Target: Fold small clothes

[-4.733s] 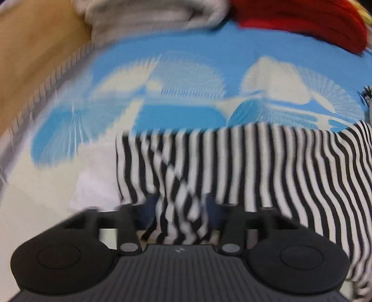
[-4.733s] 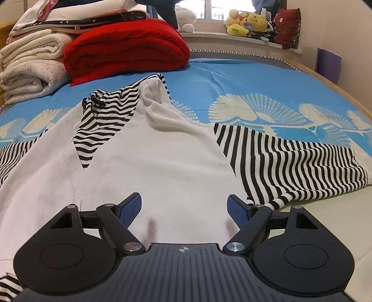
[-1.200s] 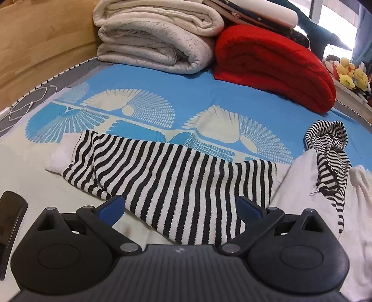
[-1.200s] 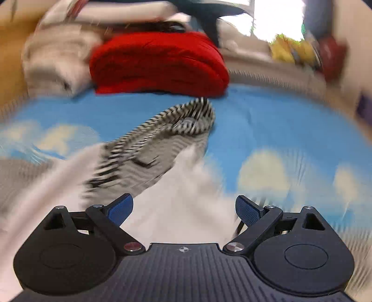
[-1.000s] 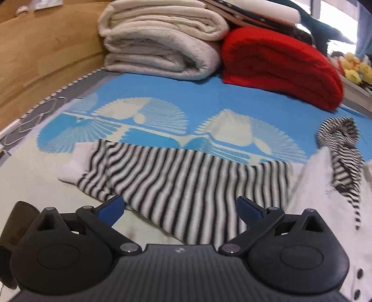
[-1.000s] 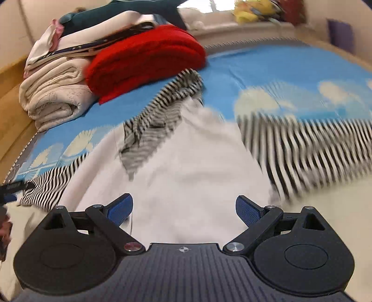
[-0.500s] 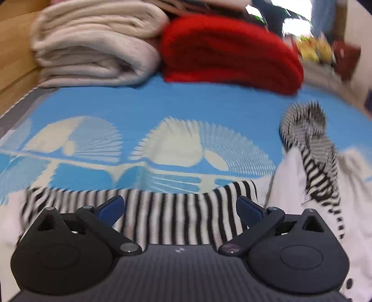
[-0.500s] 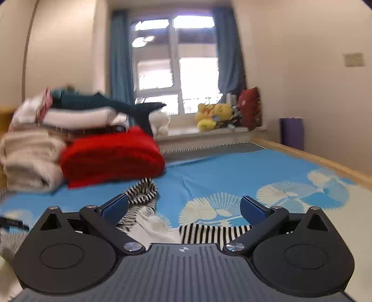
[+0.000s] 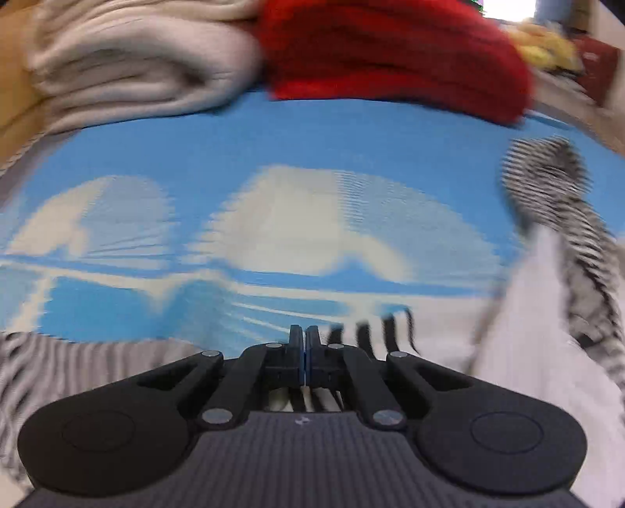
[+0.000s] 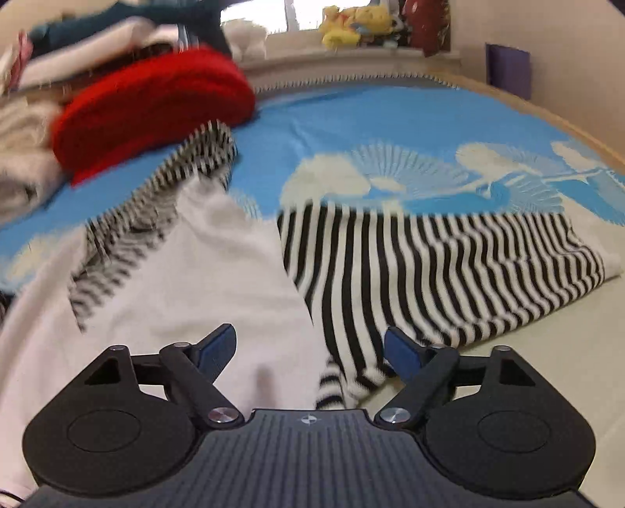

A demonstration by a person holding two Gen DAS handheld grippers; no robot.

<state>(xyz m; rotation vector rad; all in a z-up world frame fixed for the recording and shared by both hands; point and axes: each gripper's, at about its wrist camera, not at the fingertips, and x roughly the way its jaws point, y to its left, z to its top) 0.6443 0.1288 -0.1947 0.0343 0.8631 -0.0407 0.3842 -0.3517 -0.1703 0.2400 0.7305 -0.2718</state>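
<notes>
Here my left gripper (image 9: 304,344) has its jaws pressed together, pads meeting right at the edge of the striped sleeve (image 9: 367,332); whether any cloth is caught between them I cannot tell, since this view is badly smeared. Just past the tips lies the blue bedcover (image 9: 312,140) with its pale fan pattern, and farther ahead a cream blanket (image 9: 129,74) sits beside a red blanket (image 9: 390,50).

The right wrist view gives what the left cannot: the small hooded top (image 10: 187,281) lies spread out flat, its white body directly ahead of my right gripper (image 10: 310,349), the striped hood (image 10: 203,156) beyond it, and the other striped sleeve (image 10: 437,273) stretching off to the right. My right gripper's jaws stand spread and have just been closing a little, with the seam between white body and sleeve lying under the gap, pads not pressing on it. Soft toys (image 10: 355,21) sit on the far sill.

I can read no writing or labels in either view.
</notes>
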